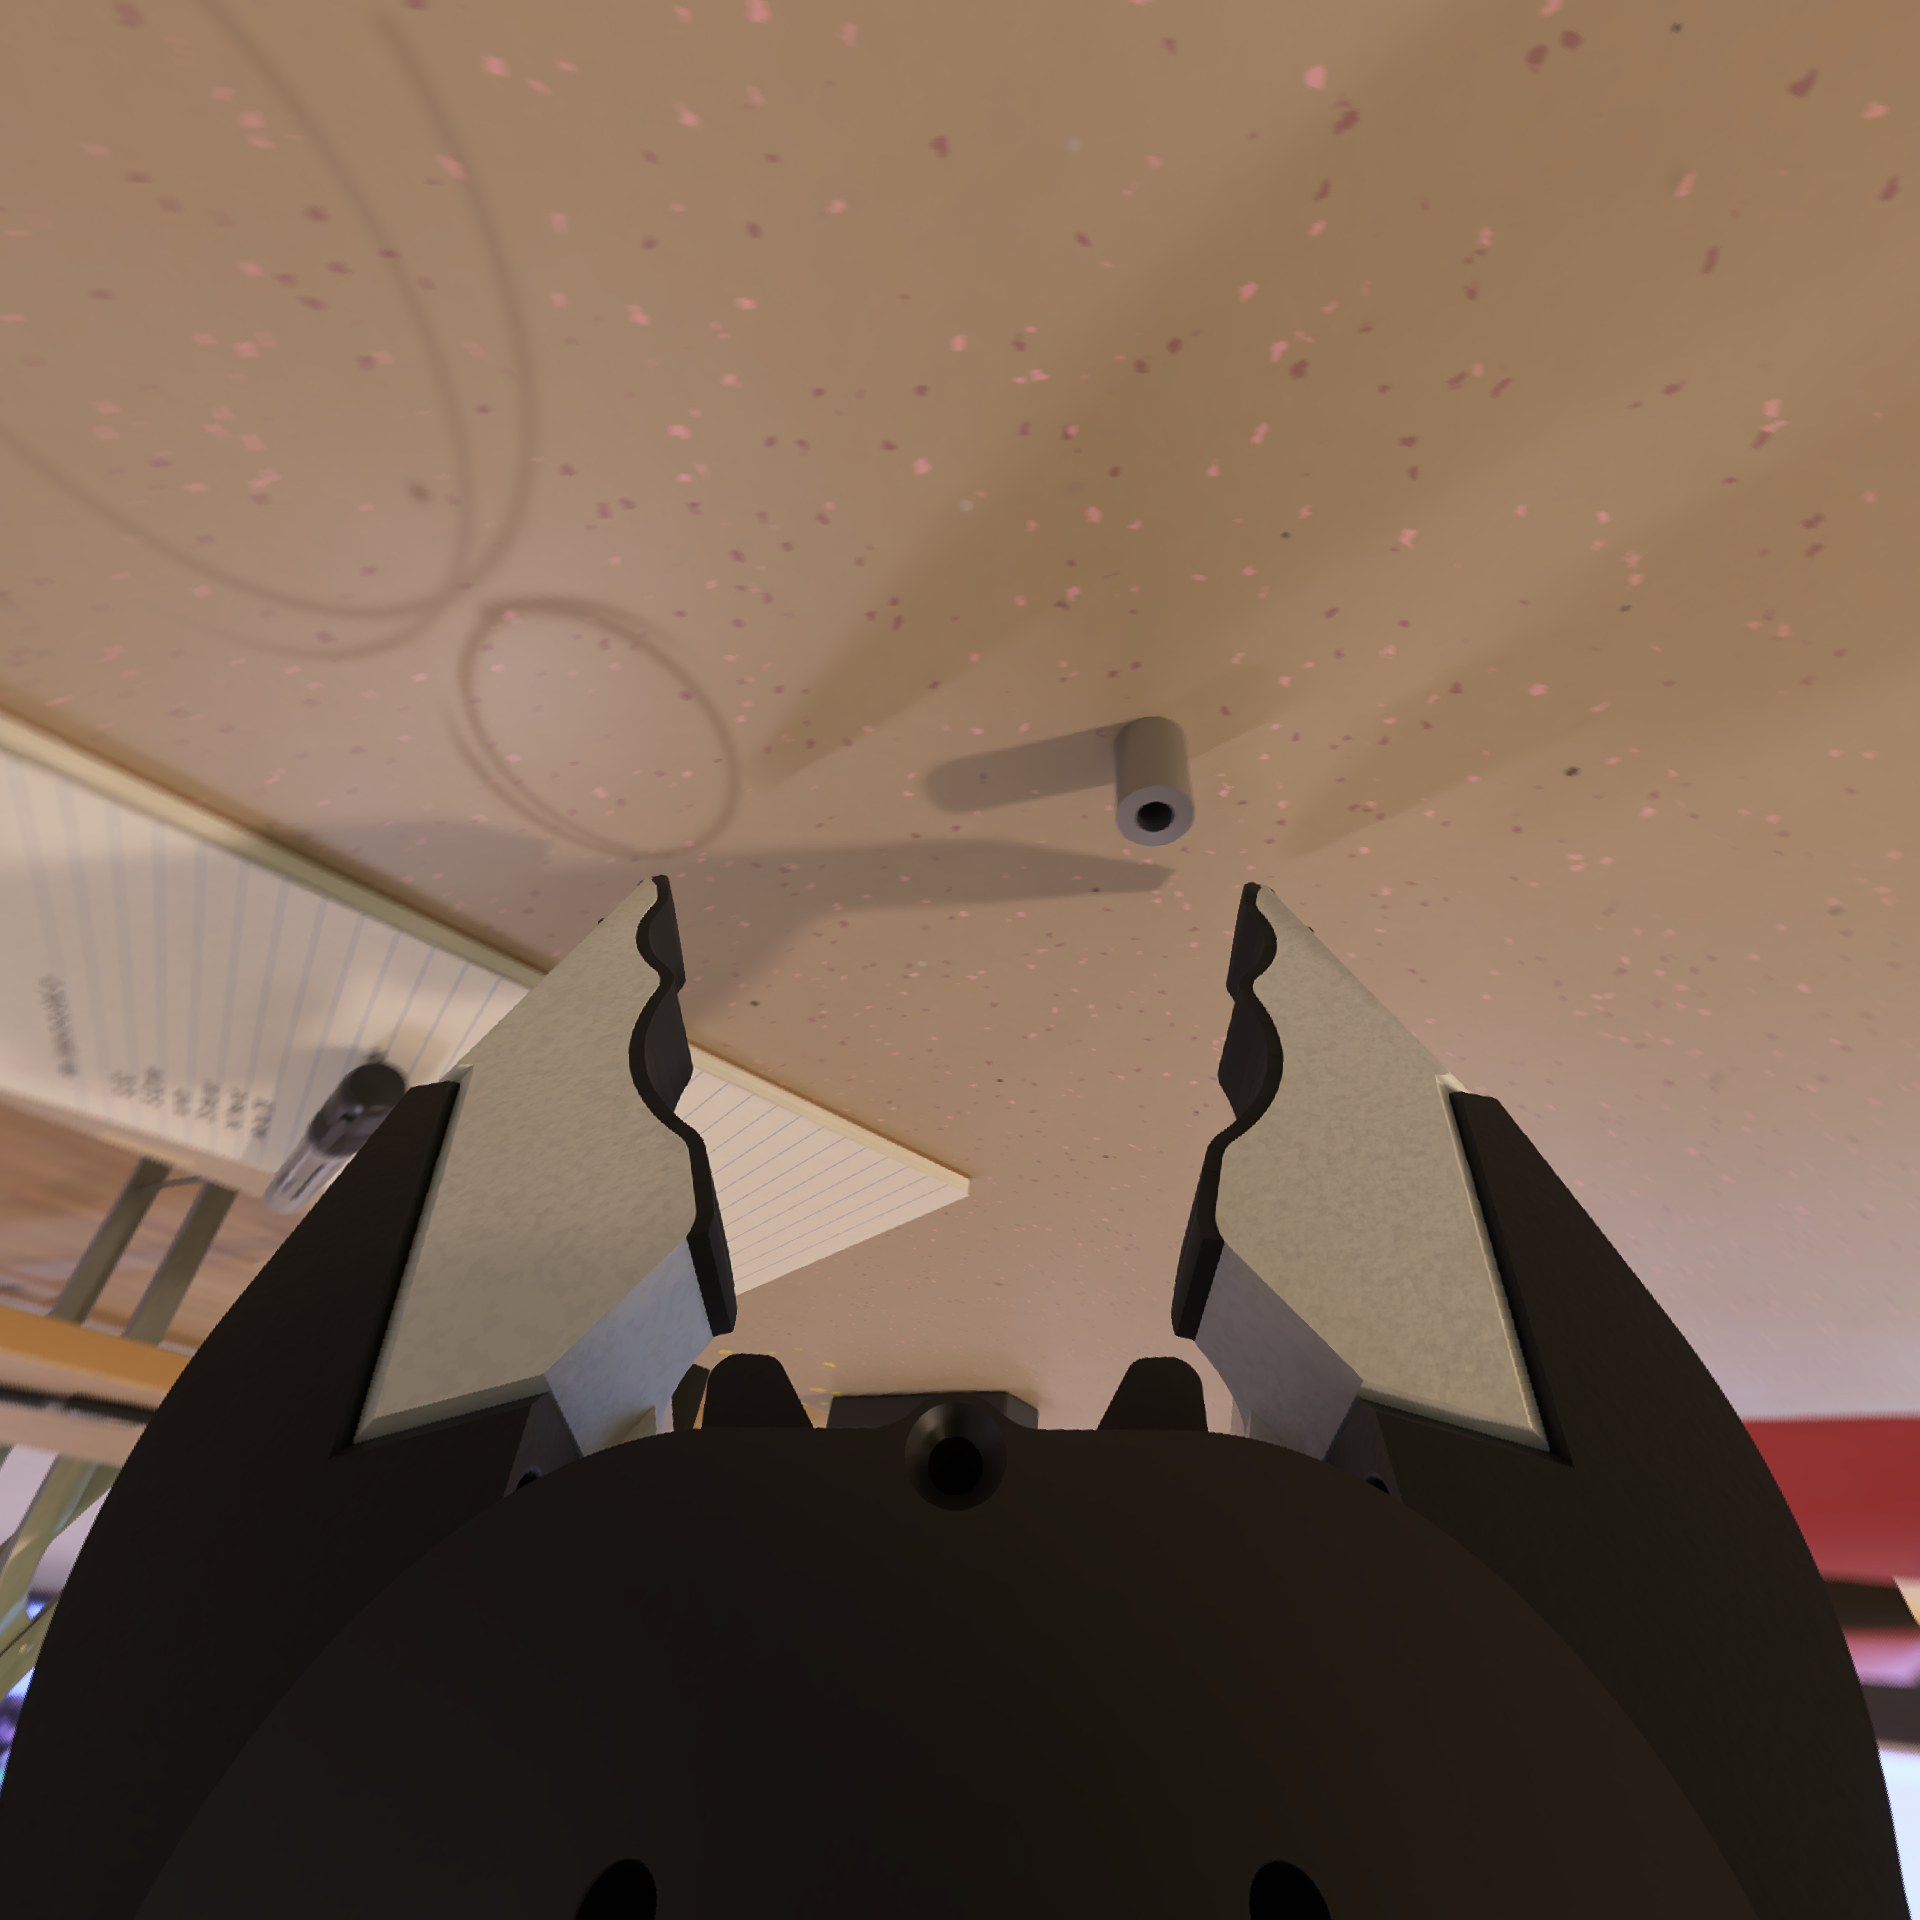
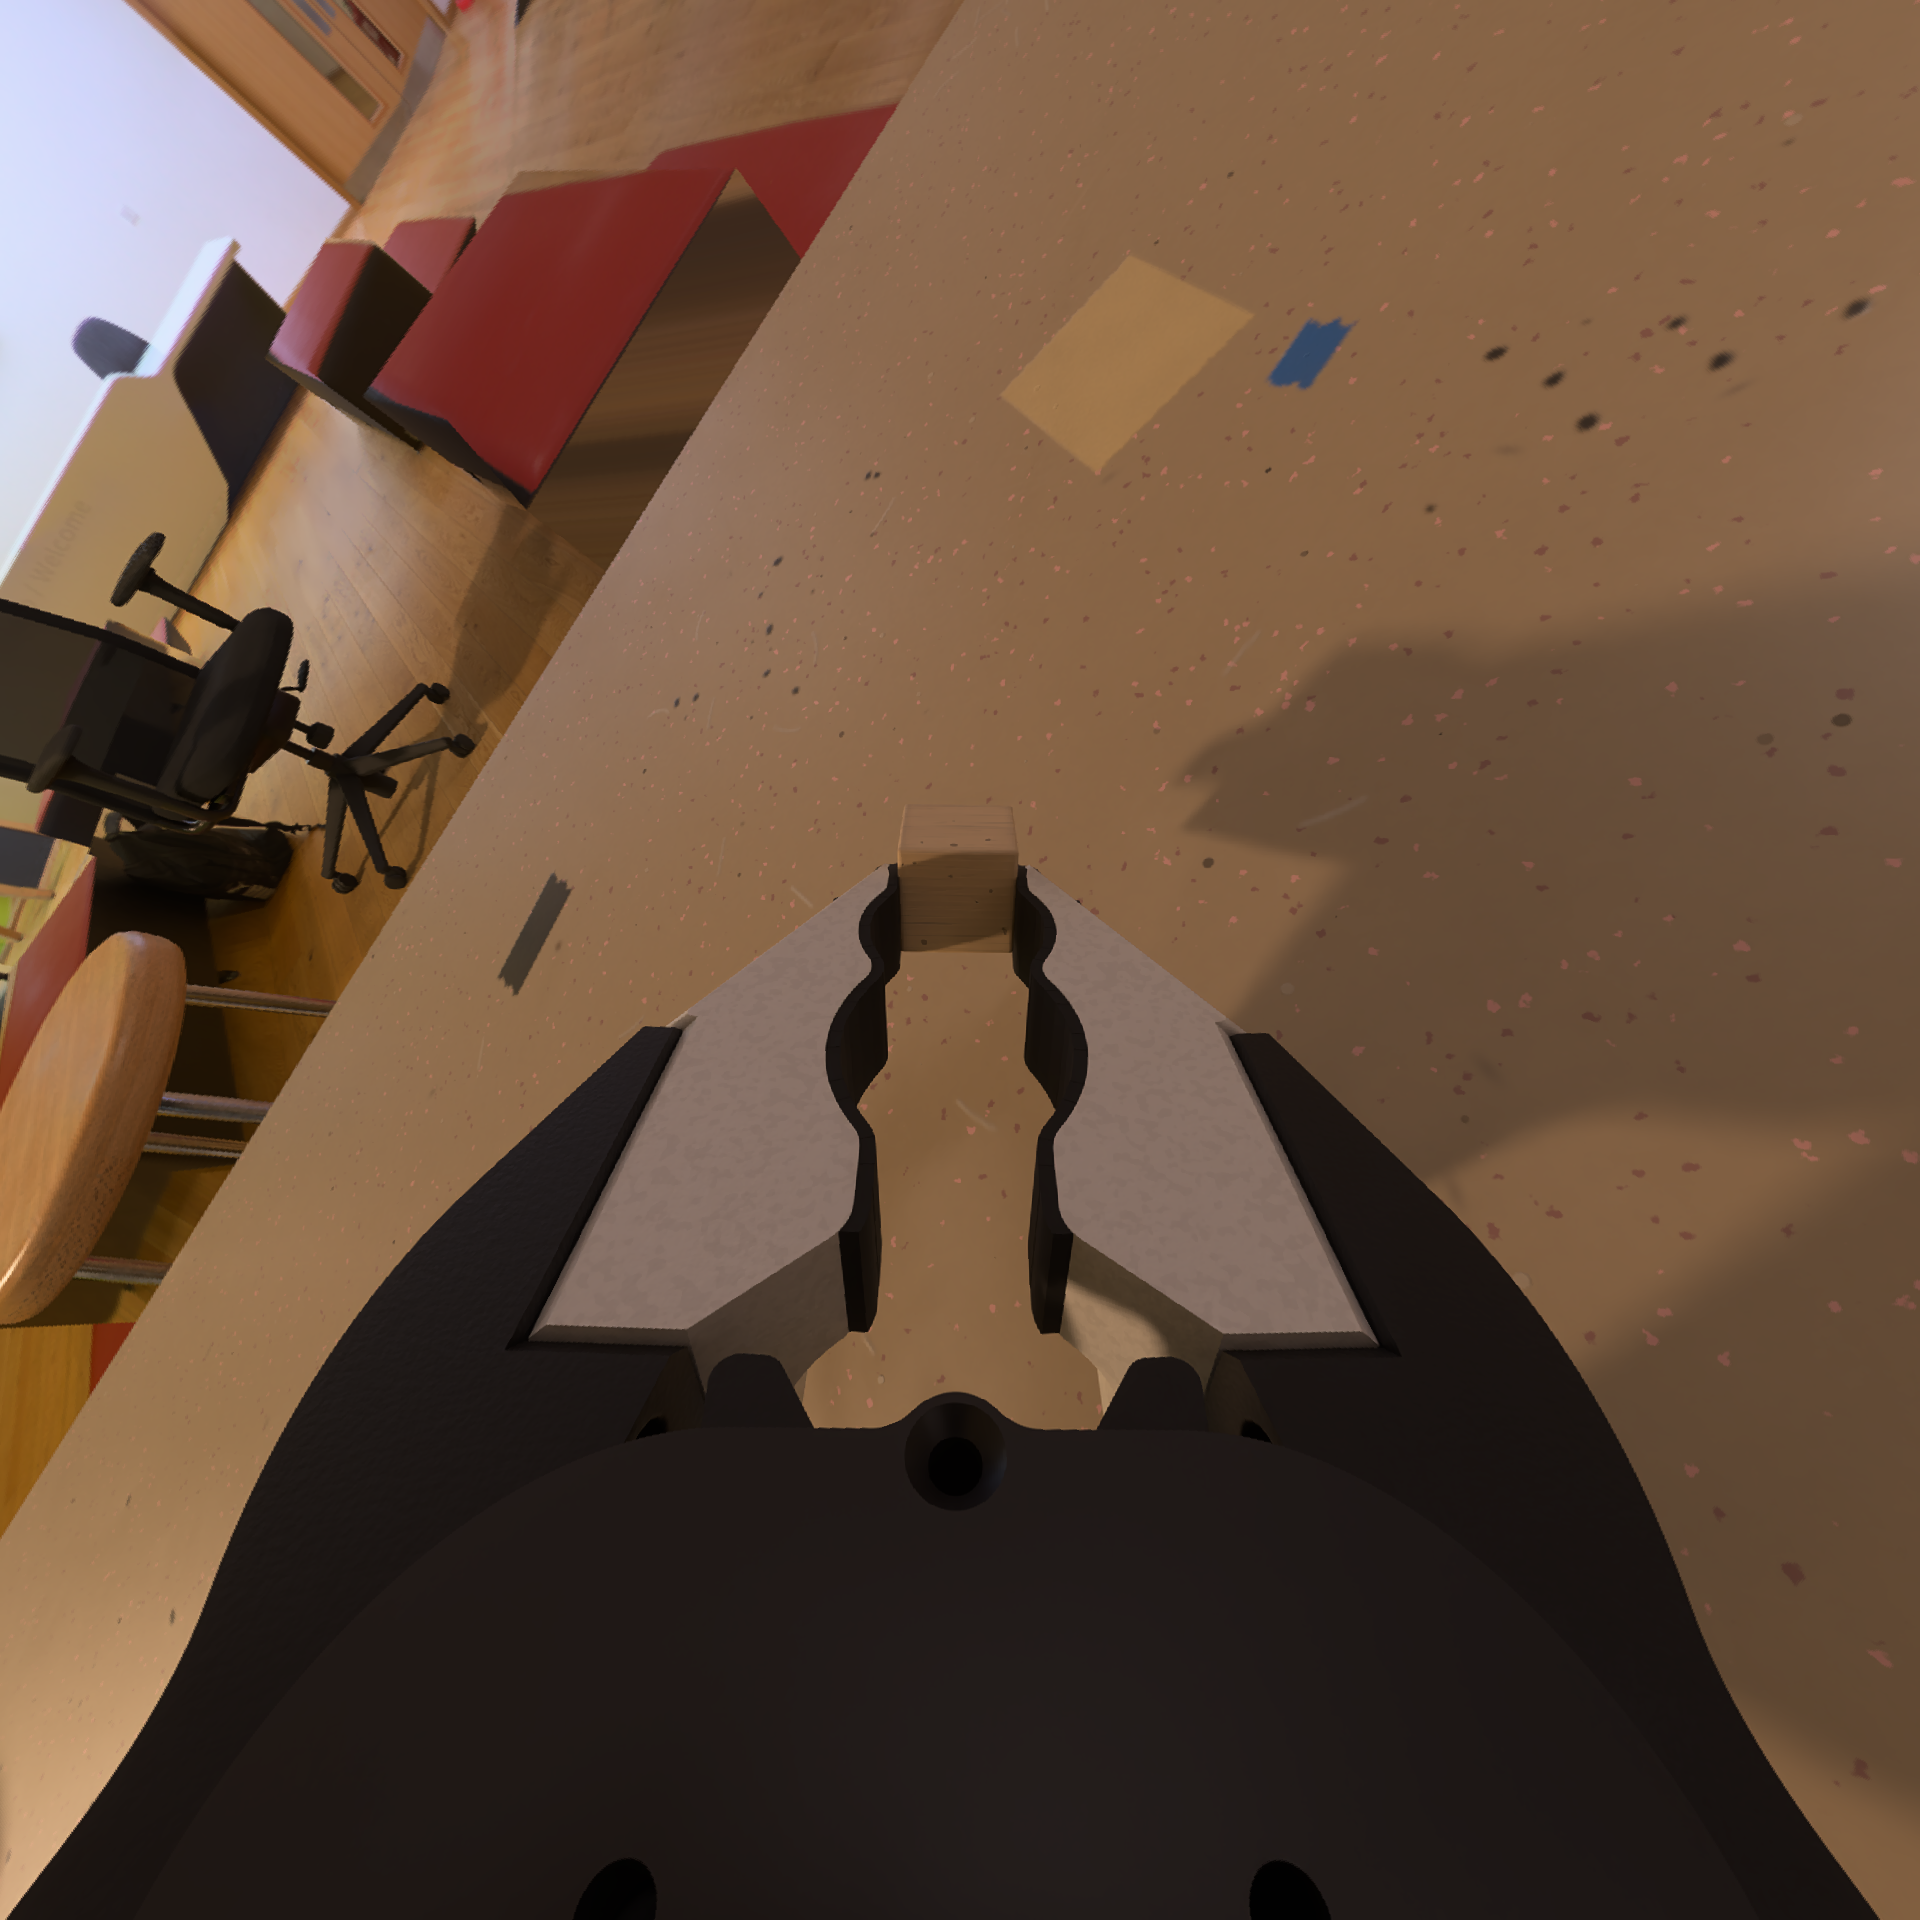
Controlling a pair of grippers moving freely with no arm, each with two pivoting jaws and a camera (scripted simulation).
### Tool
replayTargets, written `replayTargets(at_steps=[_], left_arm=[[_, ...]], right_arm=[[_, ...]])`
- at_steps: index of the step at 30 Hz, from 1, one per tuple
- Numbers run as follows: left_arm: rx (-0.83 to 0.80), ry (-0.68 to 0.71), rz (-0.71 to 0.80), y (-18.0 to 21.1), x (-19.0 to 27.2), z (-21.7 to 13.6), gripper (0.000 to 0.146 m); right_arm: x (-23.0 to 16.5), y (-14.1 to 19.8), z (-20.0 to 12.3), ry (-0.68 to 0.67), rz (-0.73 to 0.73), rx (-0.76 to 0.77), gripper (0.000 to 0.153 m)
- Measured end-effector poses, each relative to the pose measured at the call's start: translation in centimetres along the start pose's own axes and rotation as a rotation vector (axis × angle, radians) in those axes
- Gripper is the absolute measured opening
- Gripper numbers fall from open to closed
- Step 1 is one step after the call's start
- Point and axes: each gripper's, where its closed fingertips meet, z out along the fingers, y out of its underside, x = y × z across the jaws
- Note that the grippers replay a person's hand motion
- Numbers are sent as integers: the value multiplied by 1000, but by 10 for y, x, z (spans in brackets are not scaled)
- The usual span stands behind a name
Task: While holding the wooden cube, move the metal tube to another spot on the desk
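Here the left gripper (image 1: 954, 883) hangs above the speckled tan desk (image 1: 1039, 416) with its jaws spread wide and nothing between them. The metal tube (image 1: 1151, 779), short and grey with a dark bore facing the camera, lies on its side on the desk just beyond the fingertips, a little toward the right finger, not touching either one; its shadow stretches to the left. A lined notepad (image 1: 790, 1174) rests at the desk's left side, partly hidden behind the left finger, and a dark object near it is too blurred to identify. In the right wrist view, the right gripper (image 2: 956, 894) has its jaws closed on the wooden cube (image 2: 956, 878), which is pinched between the fingertips, pale, with its far part standing out past them. On the desk beyond it lie a yellow sheet (image 2: 1127, 364), a blue scrap (image 2: 1309, 353) just to its right, and a grey strip (image 2: 535, 933) near the desk's left edge.
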Motion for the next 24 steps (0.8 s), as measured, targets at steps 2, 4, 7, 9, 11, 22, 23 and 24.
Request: replayTargets(at_steps=[2, 4, 7, 9, 11, 22, 23, 24], left_arm=[[-15, 65, 27, -1, 7, 2, 106], [-23, 107, 53, -1, 12, 4, 108], [-48, 110, 69, 0, 15, 4, 108], [-48, 105, 98, -2, 21, 1, 105], [19, 118, 86, -10, 28, -6, 84], [88, 31, 48, -12, 35, -15, 11], [120, 16, 40, -13, 36, -22, 11], [162, 11, 29, -14, 39, -32, 11]], right_arm=[[0, 0, 0, -4, 2, 3, 20], [0, -1, -1, -7, 1, 7, 20], [-1, -1, -1, -6, -1, 7, 20], [-1, -1, -1, -6, -1, 8, 20], [0, -1, -1, -5, -1, 8, 20], [1, -1, -1, 1, 2, 9, 20], [1, -1, 0, 1, 2, 6, 20], [1, 0, 0, 2, 1, 4, 20]])
